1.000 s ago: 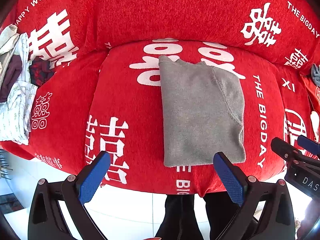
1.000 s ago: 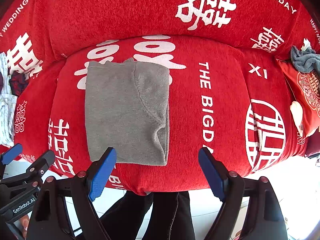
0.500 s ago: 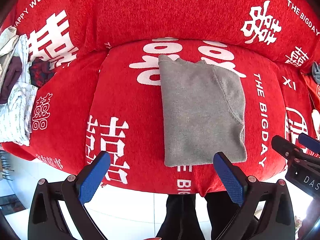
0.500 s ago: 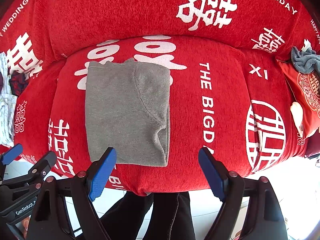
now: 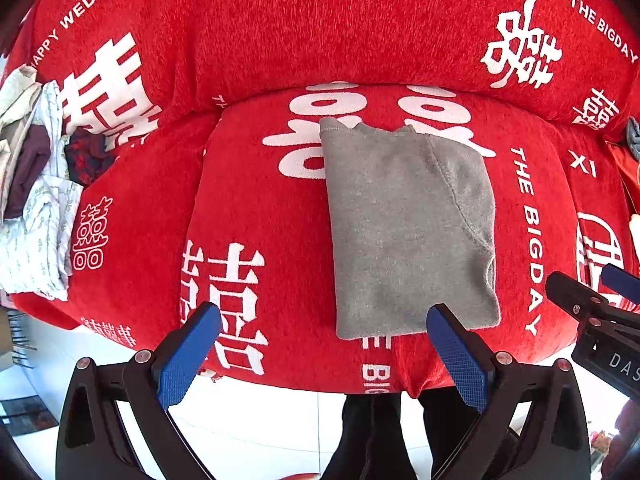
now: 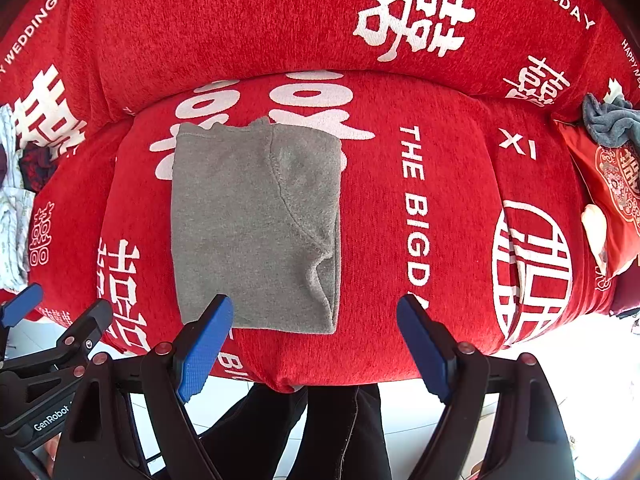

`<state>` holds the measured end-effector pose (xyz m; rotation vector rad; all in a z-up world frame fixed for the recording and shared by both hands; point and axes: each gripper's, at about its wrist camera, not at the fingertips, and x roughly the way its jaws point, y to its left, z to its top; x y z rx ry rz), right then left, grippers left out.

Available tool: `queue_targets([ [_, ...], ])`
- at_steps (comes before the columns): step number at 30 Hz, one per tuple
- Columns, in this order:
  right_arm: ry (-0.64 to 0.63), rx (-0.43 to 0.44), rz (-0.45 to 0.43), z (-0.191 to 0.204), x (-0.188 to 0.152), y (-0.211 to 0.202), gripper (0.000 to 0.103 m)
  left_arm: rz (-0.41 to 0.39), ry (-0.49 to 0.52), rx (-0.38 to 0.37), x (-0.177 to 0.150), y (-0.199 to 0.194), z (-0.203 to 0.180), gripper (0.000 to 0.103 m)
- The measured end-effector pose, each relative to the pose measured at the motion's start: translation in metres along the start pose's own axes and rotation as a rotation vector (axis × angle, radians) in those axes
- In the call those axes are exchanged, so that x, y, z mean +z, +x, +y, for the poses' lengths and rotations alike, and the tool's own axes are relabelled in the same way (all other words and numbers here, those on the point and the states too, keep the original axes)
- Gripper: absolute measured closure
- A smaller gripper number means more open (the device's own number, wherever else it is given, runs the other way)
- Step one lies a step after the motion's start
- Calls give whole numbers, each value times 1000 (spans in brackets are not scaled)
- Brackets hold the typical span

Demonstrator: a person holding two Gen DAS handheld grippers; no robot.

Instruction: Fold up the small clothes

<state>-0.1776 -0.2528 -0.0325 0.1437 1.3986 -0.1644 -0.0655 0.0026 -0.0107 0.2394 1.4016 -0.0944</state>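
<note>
A grey knitted garment (image 5: 408,232) lies folded into a tall rectangle on the red seat cushion (image 5: 256,208), its near hem close to the front edge. The same grey garment (image 6: 256,224) sits left of centre in the right wrist view. My left gripper (image 5: 324,344) hangs open above the cushion's front edge, its right blue pad over the garment's near hem, nothing held. Over that same front edge my right gripper (image 6: 316,340) stands open and empty, with its left pad above the garment's near hem.
A pile of pale and dark clothes (image 5: 36,200) lies at the sofa's left end. At the right end sit a grey cloth (image 6: 608,120) and a red patterned cushion (image 6: 604,192). Below the seat edge are a person's dark trouser legs (image 6: 304,432) and a white tiled floor (image 5: 248,412).
</note>
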Motion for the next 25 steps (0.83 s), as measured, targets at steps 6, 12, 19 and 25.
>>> queue_targets([
  [6,1,0,0,0,-1,0,17,2,-11,-15,1,1,1,0],
  [12,-6,-2,1,3,0,1,17,-3,-11,-15,1,1,1,0],
  [19,-23,-7,4,7,1,4,17,0,-27,-21,1,3,3,0],
  [25,-26,-10,4,8,0,3,17,-8,-26,-31,1,2,4,0],
])
